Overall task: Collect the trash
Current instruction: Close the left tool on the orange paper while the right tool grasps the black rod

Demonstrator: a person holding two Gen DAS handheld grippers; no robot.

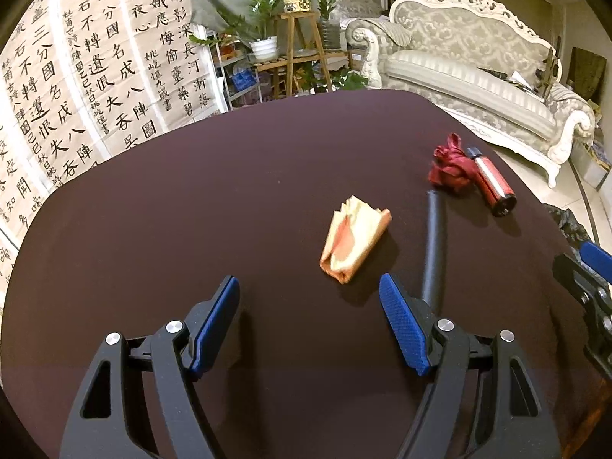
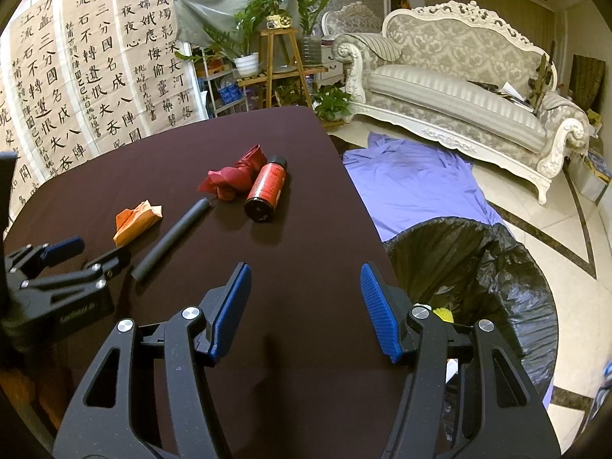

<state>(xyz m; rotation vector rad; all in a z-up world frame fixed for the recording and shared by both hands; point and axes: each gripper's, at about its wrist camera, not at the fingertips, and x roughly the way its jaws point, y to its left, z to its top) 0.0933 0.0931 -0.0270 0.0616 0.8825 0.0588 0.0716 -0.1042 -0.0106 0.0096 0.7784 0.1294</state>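
Four bits of trash lay on the dark table (image 1: 191,191). Taking the black tube (image 1: 436,244) as the mark, the crumpled orange wrapper (image 1: 354,241) sat just to its left, the red crumpled wad (image 1: 453,170) at its far end, with the red bottle (image 1: 495,183) touching the wad. The left gripper (image 1: 310,321) hung wide and empty short of the wrapper (likely the first pick). The right gripper (image 2: 306,310) stood half-wide, holding nothing, near the bag-lined bin (image 2: 478,267) off the table's right edge.

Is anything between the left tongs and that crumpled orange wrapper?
Nothing visible. The left tongs stand open and empty, with only bare table between them and the wrapper. The black tube lies just to the wrapper's right, apart from it.
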